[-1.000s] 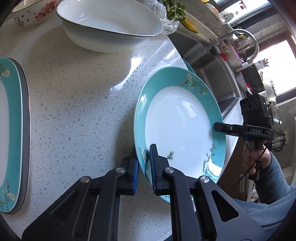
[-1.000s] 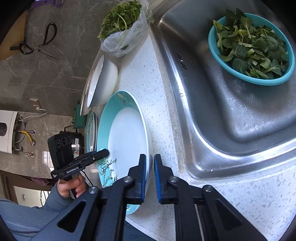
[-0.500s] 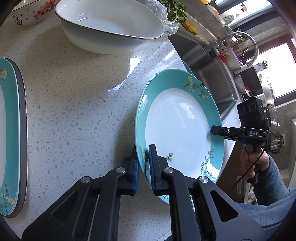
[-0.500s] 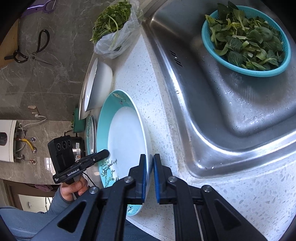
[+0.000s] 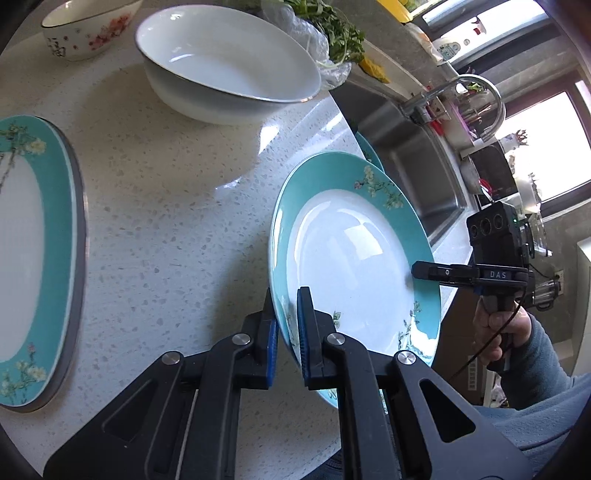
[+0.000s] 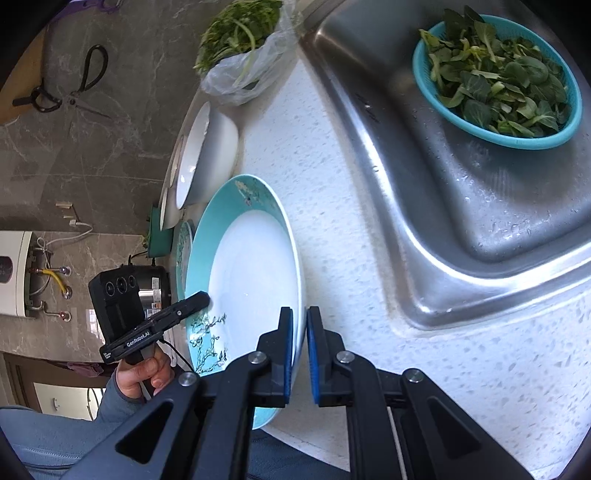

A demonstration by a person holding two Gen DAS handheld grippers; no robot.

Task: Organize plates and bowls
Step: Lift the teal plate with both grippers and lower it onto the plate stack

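Observation:
A teal-rimmed white plate (image 5: 351,258) with flower sprigs is held tilted above the speckled counter (image 5: 166,206). My left gripper (image 5: 286,325) is shut on its near rim. My right gripper (image 6: 300,343) is shut on the opposite rim of the same plate (image 6: 251,273), and shows in the left wrist view as the black tool (image 5: 480,275) at the plate's right edge. Another teal plate's edge (image 5: 369,151) peeks out beneath it. A second teal plate (image 5: 33,258) lies flat at the left, on a grey one. A large white bowl (image 5: 229,70) and a small flowered bowl (image 5: 85,33) stand at the back.
The steel sink (image 6: 461,206) lies right of the counter, with a teal colander of greens (image 6: 498,74) in it and a tap (image 5: 461,96) behind. A bag of herbs (image 6: 240,48) sits by the white bowl (image 6: 207,155). Scissors (image 6: 70,92) hang on the wall.
The plate has lifted off the counter and tilted more upright between both grippers. Both views have shifted slightly, bringing the bowls further into the left wrist view.

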